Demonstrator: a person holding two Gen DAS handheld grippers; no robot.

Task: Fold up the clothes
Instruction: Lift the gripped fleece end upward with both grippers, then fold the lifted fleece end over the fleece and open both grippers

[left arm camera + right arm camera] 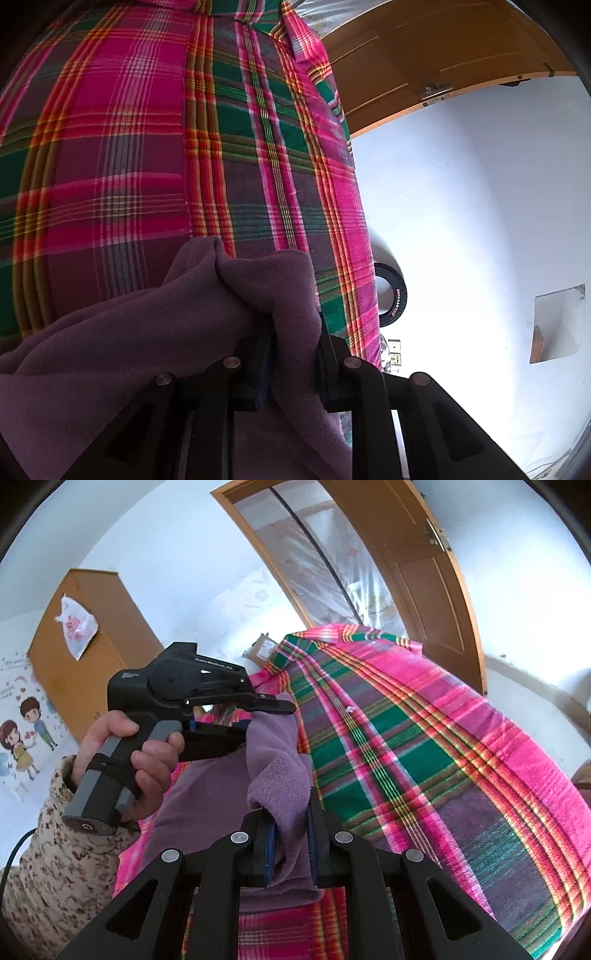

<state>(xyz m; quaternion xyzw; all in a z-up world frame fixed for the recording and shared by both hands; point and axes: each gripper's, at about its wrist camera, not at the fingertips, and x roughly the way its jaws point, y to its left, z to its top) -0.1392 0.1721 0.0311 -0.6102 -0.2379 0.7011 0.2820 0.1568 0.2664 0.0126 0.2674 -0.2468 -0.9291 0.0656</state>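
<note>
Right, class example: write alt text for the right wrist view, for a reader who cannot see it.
The right gripper pinches a purple fleece garment above a pink and green plaid blanket. To its left, a hand in a floral sleeve holds the left gripper, shut on the same garment. Behind stand a wooden door and wardrobe.

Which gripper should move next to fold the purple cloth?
Probably either: left gripper and right gripper both pinch the purple cloth above the plaid sheet. Neither looks better placed.

Both wrist cams close, facing bed (pixel 147 147) — views overlap.
</note>
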